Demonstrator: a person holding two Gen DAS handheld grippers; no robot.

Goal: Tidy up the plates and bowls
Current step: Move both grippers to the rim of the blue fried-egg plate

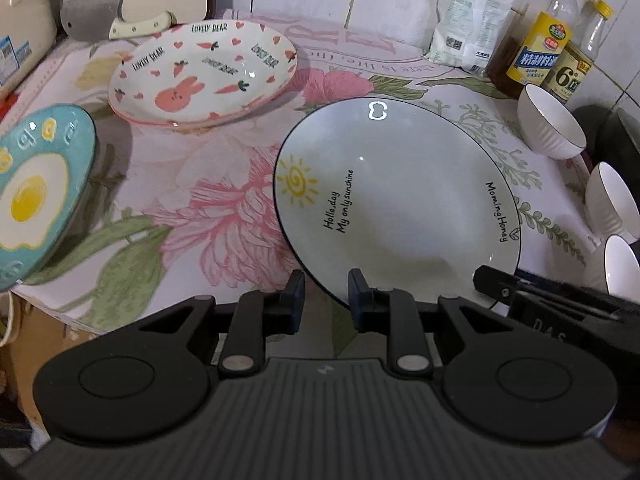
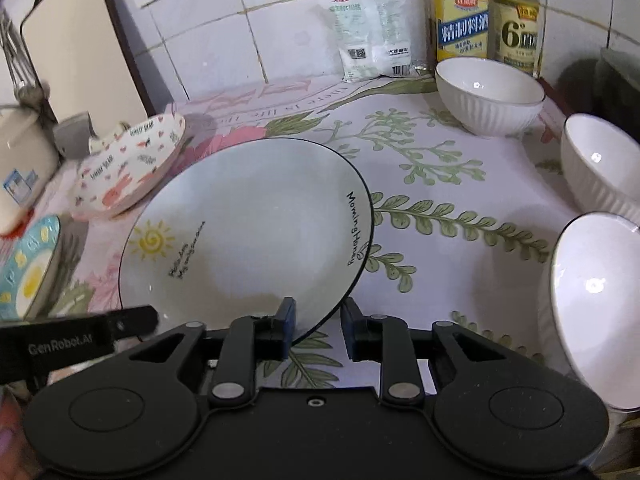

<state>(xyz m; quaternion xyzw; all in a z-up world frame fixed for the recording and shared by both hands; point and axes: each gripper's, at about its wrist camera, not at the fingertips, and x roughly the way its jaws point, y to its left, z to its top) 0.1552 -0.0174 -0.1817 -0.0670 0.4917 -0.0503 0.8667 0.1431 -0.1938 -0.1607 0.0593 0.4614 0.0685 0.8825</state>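
Egg plate [image 1: 32,196]: at the far left edge of the floral tablecloth [image 1: 192,208], it looks tilted, its near rim past the counter edge; what props it is out of view. Not yet gathered.
Rabbit plate [image 1: 202,74]: further back, just right of the egg plate and apart from it. A second pink rim shows beneath, so it seems to sit on a matching plate, likely the start of a stack.
Cleaver [image 1: 108,18]: behind the rabbit plate, against the wall, clear of the working space.
Left gripper [image 1: 326,298]: jaws partly spread with a narrow gap. They straddle the sunshine plate's near rim, one finger outside and one over the inside; contact cannot be told.
Sunshine plate [image 1: 396,200]: centre of the cloth, apparently lying flat, near rim toward both grippers. I judge it the piece in hand, suited to stacking with the other plates.
Right gripper [image 2: 318,322]: jaws likewise partly spread, straddling the plate's near-right rim [image 2: 332,312], pinching nothing firmly as far as shows.
White ribbed bowls [image 2: 490,96]: three in a row along the right side, each separate, unnested; probably the later step.
Bottles and packet [image 2: 460,16]: against the tiled wall behind the bowls.
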